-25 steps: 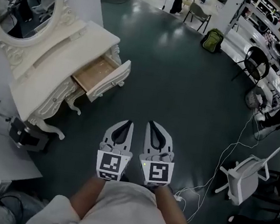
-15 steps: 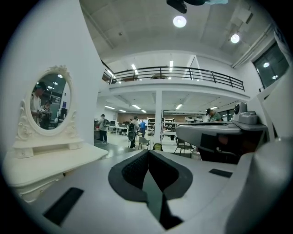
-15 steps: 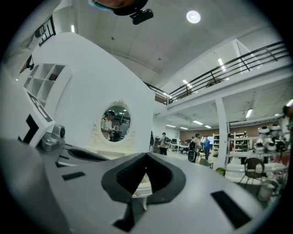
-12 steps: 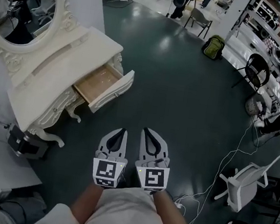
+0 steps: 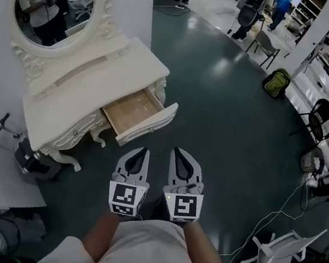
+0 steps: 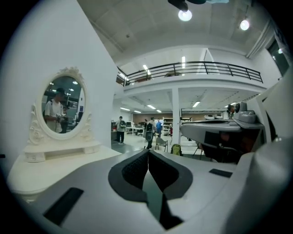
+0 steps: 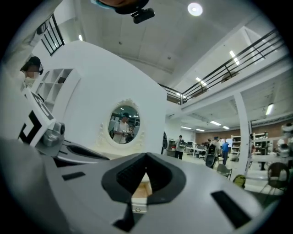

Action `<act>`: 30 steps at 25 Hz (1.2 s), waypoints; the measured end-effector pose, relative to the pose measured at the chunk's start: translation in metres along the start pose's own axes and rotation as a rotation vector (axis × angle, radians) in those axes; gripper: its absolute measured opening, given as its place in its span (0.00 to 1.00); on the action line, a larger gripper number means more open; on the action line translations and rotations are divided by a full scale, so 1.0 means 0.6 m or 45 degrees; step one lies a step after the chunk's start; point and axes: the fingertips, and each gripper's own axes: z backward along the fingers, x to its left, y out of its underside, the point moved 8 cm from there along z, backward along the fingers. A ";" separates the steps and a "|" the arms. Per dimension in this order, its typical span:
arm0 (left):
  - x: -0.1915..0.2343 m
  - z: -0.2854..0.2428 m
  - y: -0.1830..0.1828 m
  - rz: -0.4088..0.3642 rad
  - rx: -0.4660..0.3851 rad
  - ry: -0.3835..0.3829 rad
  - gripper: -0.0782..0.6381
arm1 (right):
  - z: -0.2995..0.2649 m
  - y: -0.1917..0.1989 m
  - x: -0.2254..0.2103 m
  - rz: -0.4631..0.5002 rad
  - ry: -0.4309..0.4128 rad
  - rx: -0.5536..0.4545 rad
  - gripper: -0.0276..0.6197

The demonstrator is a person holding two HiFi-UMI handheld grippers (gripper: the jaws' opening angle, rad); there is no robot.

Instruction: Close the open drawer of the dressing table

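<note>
The cream dressing table (image 5: 92, 81) with its oval mirror (image 5: 55, 0) stands at the upper left of the head view. Its right drawer (image 5: 139, 117) is pulled out, showing a bare wooden inside. Both grippers are held side by side just short of the drawer front, pointing at it. The left gripper (image 5: 142, 151) is shut and holds nothing; the right gripper (image 5: 178, 152) is likewise shut and holds nothing. In the right gripper view the drawer (image 7: 142, 191) shows past the shut right gripper (image 7: 146, 157). The left gripper view has the shut left gripper (image 6: 148, 151) beside the dressing table's top (image 6: 50, 164).
A black device (image 5: 33, 161) sits on the floor by the table's leg. A green backpack (image 5: 276, 81), a black chair (image 5: 321, 116), a tipped white chair (image 5: 275, 253) and loose cables (image 5: 274, 216) lie to the right. People stand far off.
The person has walked toward the dressing table: it and the open drawer now sit closer to both grippers. The jaws stayed shut.
</note>
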 end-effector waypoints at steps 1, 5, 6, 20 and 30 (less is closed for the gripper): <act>0.002 -0.014 0.000 0.003 0.010 -0.020 0.12 | -0.017 0.000 -0.015 0.002 -0.015 0.004 0.07; 0.005 -0.064 0.002 -0.002 0.064 -0.066 0.12 | -0.076 0.006 -0.072 -0.005 -0.046 0.036 0.07; 0.008 -0.075 0.004 -0.001 0.078 -0.083 0.12 | -0.090 0.008 -0.087 -0.012 -0.054 0.044 0.07; 0.011 -0.204 0.054 0.051 0.309 -0.276 0.12 | -0.227 0.120 -0.249 -0.056 -0.275 0.194 0.07; 0.083 -0.227 0.091 0.116 0.413 -0.401 0.12 | -0.330 0.176 -0.263 0.048 -0.377 0.416 0.07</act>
